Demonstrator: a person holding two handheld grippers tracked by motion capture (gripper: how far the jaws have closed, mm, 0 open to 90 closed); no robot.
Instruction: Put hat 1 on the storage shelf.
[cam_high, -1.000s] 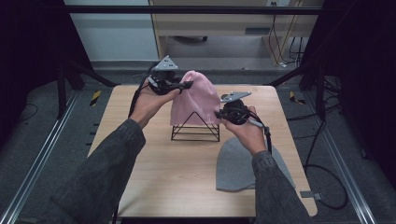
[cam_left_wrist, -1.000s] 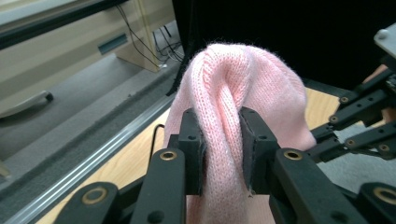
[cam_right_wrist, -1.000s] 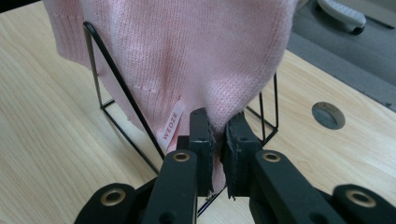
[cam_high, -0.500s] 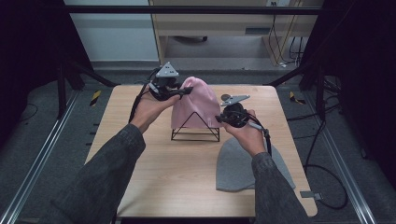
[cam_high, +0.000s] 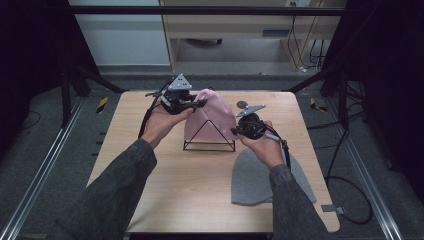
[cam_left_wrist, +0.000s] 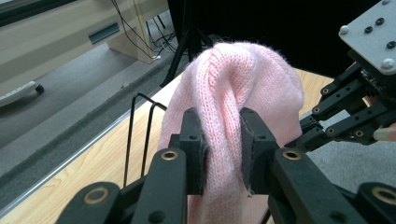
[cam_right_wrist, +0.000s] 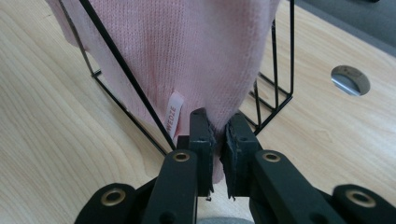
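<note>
A pink knit beanie (cam_high: 210, 114) drapes over a black wire stand (cam_high: 209, 146) near the centre of a wooden table (cam_high: 165, 190), held from both sides. The left gripper (cam_high: 192, 104), at the hat's ten o'clock in the high view, pinches a thick fold of knit near the crown; in the left gripper view that ridge of the beanie (cam_left_wrist: 233, 93) rises squarely between the two jaws, which are clamped on it. The right gripper (cam_high: 235, 131), at the hat's four o'clock, has its jaws closed on the lower hem, the fabric (cam_right_wrist: 196, 51) hanging from twelve o'clock down into the narrow gap. A grey beanie (cam_high: 255, 175) lies flat at the stand's five o'clock.
</note>
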